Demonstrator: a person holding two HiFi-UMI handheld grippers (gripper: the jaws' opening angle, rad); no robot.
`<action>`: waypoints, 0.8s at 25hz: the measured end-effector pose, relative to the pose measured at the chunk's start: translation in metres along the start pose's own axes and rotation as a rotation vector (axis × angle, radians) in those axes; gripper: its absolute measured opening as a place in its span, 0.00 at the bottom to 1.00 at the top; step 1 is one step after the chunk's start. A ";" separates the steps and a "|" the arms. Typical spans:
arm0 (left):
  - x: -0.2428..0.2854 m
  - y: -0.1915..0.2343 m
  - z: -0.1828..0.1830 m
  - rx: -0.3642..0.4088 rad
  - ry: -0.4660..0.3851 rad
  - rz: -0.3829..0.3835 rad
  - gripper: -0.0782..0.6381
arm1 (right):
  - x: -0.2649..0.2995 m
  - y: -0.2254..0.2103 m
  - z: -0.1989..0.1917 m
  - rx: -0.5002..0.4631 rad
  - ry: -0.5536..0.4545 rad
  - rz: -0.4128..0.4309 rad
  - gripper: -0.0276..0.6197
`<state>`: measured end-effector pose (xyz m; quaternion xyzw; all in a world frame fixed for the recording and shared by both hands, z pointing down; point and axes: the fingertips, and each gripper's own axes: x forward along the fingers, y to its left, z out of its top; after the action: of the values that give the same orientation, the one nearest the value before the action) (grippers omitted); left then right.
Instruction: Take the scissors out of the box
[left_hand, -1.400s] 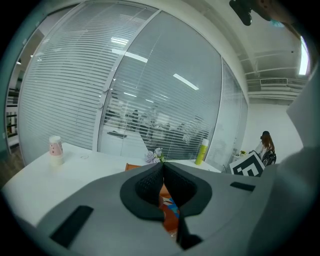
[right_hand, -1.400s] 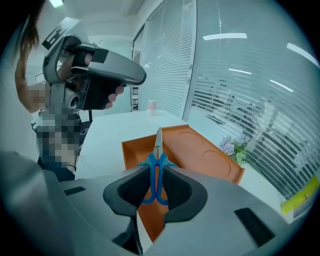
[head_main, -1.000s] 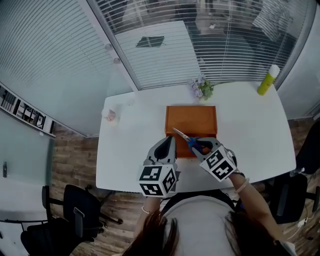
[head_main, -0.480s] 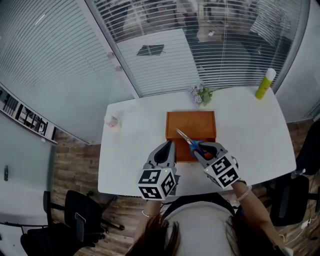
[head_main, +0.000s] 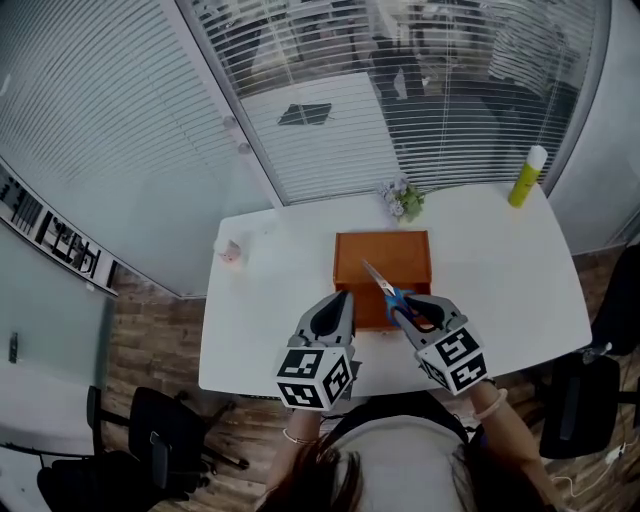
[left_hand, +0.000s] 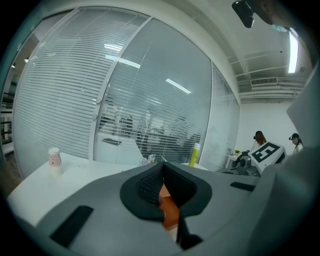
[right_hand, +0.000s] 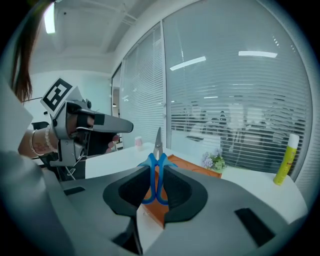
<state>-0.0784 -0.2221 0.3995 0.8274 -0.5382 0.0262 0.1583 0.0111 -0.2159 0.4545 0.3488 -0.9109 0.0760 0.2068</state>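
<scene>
The right hand-held gripper (head_main: 418, 308) (right_hand: 156, 172) is clamped on the blue handles of the one pair of scissors (head_main: 395, 292) (right_hand: 156, 165). The closed blades stick out beyond the jaws, tilted upward. From where I stand the scissors hang over the near part of the single orange box (head_main: 383, 262) (right_hand: 187, 167), lifted above its rim and touching nothing but the jaws. Just beside it, the left hand-held gripper (head_main: 335, 303) (left_hand: 162, 182) has its jaws together with nothing between them. It is held above the near-left edge of the box. That makes two hand-held grippers, each with its marker cube toward the person. The box sits near the middle of the white tabletop (head_main: 500, 270). Three smaller things are spread well apart on the same tabletop. One little bunch of flowers (head_main: 401, 198) stands just beyond the box's far edge. One yellow-green bottle (head_main: 527, 176) stands upright at the far right corner. One small pinkish cup (head_main: 230, 252) sits near the far left corner.
</scene>
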 end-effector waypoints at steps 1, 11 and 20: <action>-0.002 -0.002 0.000 -0.001 -0.002 -0.003 0.14 | -0.003 0.001 0.002 0.010 -0.010 0.000 0.21; -0.019 -0.015 0.009 0.000 -0.018 -0.025 0.14 | -0.031 0.007 0.024 0.062 -0.104 -0.003 0.21; -0.022 -0.023 0.010 0.012 -0.018 -0.039 0.14 | -0.044 0.009 0.039 0.067 -0.166 -0.015 0.21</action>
<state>-0.0687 -0.1968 0.3803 0.8389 -0.5231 0.0191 0.1491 0.0217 -0.1939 0.4007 0.3675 -0.9192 0.0757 0.1192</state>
